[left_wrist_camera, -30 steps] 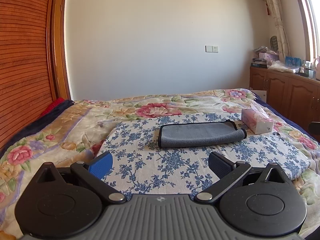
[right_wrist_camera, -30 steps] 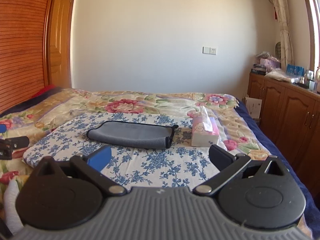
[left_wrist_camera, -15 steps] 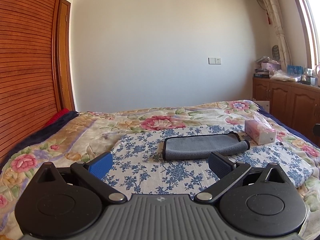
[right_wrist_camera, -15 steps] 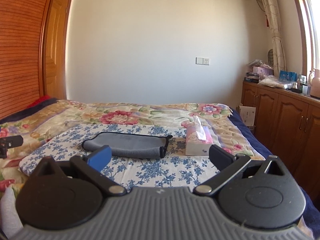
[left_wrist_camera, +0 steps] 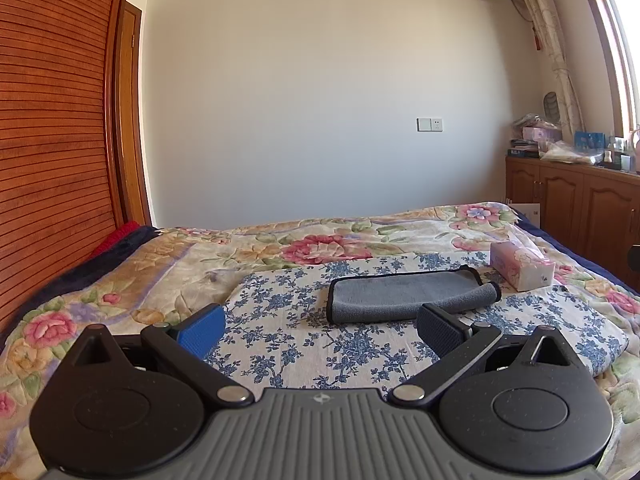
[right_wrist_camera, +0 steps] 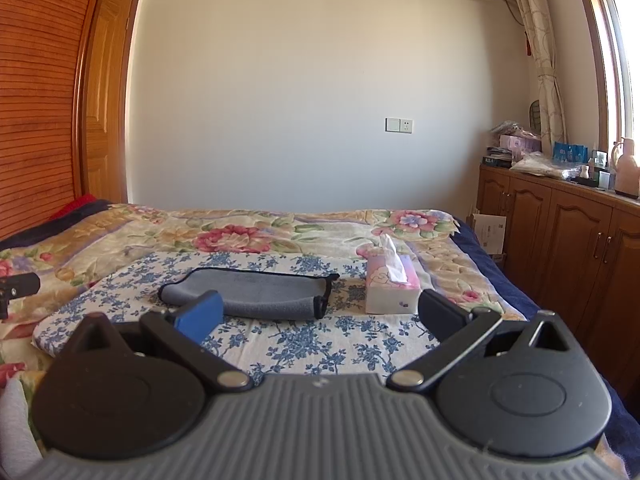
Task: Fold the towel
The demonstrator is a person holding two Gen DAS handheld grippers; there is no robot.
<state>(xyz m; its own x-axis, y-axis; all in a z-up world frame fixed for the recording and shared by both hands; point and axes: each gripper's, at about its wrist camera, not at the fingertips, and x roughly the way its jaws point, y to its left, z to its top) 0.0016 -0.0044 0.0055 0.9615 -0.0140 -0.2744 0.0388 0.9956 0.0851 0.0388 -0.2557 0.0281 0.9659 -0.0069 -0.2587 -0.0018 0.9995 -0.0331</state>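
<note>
A grey towel with a dark trim [left_wrist_camera: 404, 294] lies folded in a long strip on a blue-flowered cloth [left_wrist_camera: 300, 320] spread over the bed. The right wrist view shows the same towel [right_wrist_camera: 256, 294] just beyond the fingers. My left gripper [left_wrist_camera: 320, 330] is open, held back from the towel and holding nothing. My right gripper [right_wrist_camera: 320, 314] is open too, near the towel's front edge but apart from it. Its blue pad [right_wrist_camera: 200, 316] hides a bit of the towel.
A pink tissue box [left_wrist_camera: 522, 270] [right_wrist_camera: 390, 286] stands on the bed right of the towel. A floral quilt [left_wrist_camera: 168, 268] covers the bed. Wooden cabinets [right_wrist_camera: 560, 240] with clutter on top run along the right wall, a slatted wooden wardrobe [left_wrist_camera: 52, 140] along the left.
Both grippers have drawn back and tilted up, so more wall shows and the towel sits lower and nearer the fingers. Both stay open; the towel has not moved.
</note>
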